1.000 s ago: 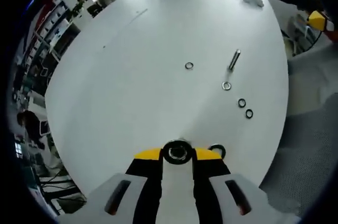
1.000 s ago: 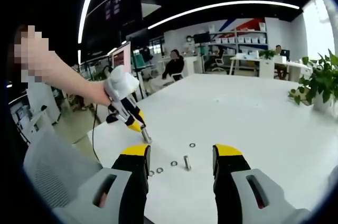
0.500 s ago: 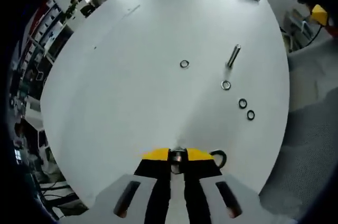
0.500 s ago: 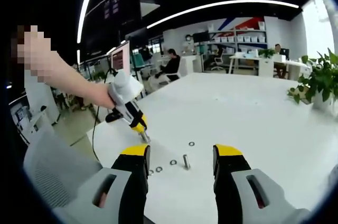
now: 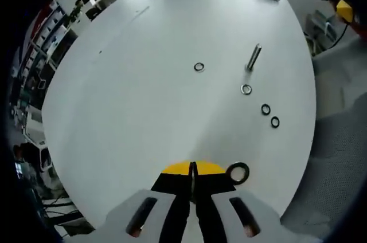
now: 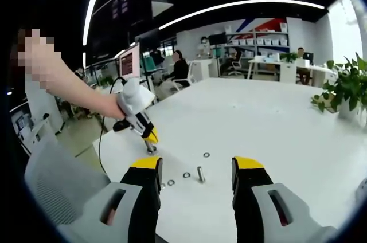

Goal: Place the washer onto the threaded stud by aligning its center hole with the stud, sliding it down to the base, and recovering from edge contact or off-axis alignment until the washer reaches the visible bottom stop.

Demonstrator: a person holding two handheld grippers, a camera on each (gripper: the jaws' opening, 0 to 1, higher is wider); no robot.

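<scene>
While the left gripper point(image 5: 193, 169) is seen at the bottom centre of its own view, its jaws are pressed together with barely a slit between them. A washer point(image 6: 151, 149) appears to be pinched edge-on at the tips, though this is too small to be certain of. It is suggested by the grey piece under the yellow tips in the right gripper view. A loose washer point(image 5: 237, 172) lies on the white table point(image 5: 143, 100) just right of those tips. The threaded stud point(image 5: 253, 57) stands well apart in the upper right of the frame. Four spare washers point(image 5: 246, 89) are scattered around it.

The right gripper point(image 6: 198, 165) is held with its jaws spread wide and nothing between them, and the stud is framed low between them.

The pick-up step is judged to be finishing. Next, the washer must be lifted, carried to the stud, turned flat, and its hole centred over the tip before being slid down.

One second earlier the left jaws were apart with a washer lying flat between the tips. Half a second ago they were nearly closed on it, and now the gap is all but gone.
</scene>
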